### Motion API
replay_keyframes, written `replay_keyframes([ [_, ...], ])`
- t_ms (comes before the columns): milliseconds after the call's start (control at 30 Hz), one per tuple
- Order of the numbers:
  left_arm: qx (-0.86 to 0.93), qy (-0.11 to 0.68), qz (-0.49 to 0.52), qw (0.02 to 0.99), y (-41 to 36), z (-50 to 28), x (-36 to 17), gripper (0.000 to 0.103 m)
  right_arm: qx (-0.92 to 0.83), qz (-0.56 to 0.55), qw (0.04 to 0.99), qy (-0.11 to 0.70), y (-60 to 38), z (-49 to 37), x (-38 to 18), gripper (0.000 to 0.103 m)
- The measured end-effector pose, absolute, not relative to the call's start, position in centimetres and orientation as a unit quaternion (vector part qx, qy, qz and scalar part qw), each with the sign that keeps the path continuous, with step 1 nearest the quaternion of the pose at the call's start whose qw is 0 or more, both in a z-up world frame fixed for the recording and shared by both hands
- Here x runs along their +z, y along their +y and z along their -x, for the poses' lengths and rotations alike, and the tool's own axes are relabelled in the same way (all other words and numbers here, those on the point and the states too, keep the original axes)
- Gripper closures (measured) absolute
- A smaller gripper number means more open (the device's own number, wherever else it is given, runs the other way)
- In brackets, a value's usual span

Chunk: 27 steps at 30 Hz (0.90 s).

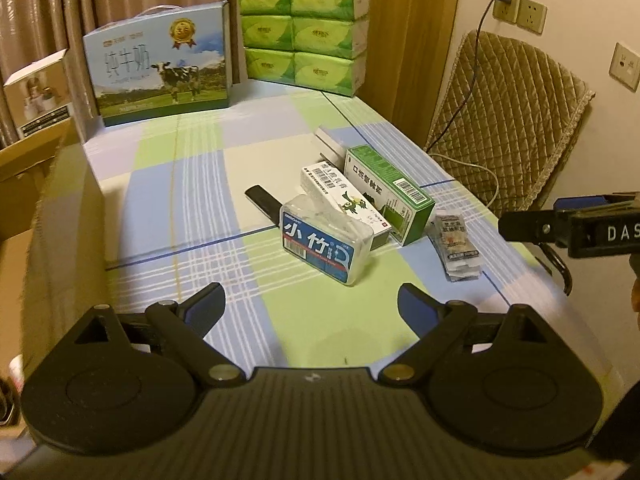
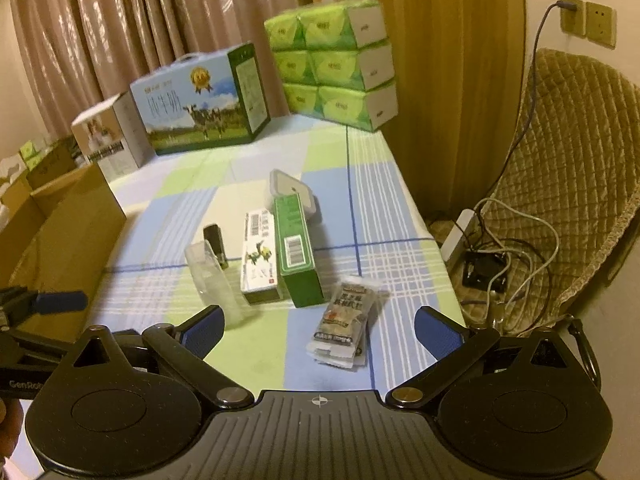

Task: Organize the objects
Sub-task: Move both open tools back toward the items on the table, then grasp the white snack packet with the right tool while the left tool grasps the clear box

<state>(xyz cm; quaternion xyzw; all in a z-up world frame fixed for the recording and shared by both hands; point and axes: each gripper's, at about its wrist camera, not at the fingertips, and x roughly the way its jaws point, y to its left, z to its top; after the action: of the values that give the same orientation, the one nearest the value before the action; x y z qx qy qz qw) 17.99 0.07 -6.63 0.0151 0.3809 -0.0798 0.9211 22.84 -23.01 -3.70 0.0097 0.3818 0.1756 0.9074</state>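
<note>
Right gripper (image 2: 320,326) jaws stand wide apart above the checked tablecloth (image 2: 400,216), nothing between them. Sachet pack (image 2: 344,326) lies just ahead. Green box (image 2: 298,250) touches the white box (image 2: 260,256) beside it.

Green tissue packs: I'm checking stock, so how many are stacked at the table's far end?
6 visible: the green tissue packs stand at the far right corner, three rows of two. More may be hidden behind them.

The clear floss box (image 1: 326,246) near the table's front edge says "小竹". The right gripper (image 1: 576,228) reads "DAS", and the left gripper (image 2: 24,385) reads "GenRo".
</note>
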Motion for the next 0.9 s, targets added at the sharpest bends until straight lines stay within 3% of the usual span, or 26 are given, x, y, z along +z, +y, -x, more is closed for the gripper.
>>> replay_keyframes([
  [367, -0.089, 0.391, -0.033, 0.916, -0.6, -21.4, -9.5, 0.012, 0.172, 0.000, 0.889, 0.425, -23.0, -26.4, -8.2, 0.033],
  [633, -0.083, 0.392, -0.018, 0.916, -0.8, -22.8, -10.5, 0.012, 0.169, 0.002, 0.879, 0.445, -22.3, -29.6, -10.3, 0.046],
  [733, -0.080, 0.391, -0.013, 0.917, -0.9, -23.2, -10.7, 0.012, 0.162, 0.022, 0.877, 0.451, -21.6, -30.2, -11.2, 0.055],
  [800, -0.079, 0.391, -0.009, 0.917, -1.0, -23.5, -10.7, 0.012, 0.160, 0.031, 0.877, 0.452, -21.4, -30.2, -11.2, 0.068],
  [900, -0.076, 0.389, 0.001, 0.918, -1.2, -24.0, -10.8, 0.012, 0.154, 0.015, 0.875, 0.459, -21.9, -29.9, -11.1, 0.068],
])
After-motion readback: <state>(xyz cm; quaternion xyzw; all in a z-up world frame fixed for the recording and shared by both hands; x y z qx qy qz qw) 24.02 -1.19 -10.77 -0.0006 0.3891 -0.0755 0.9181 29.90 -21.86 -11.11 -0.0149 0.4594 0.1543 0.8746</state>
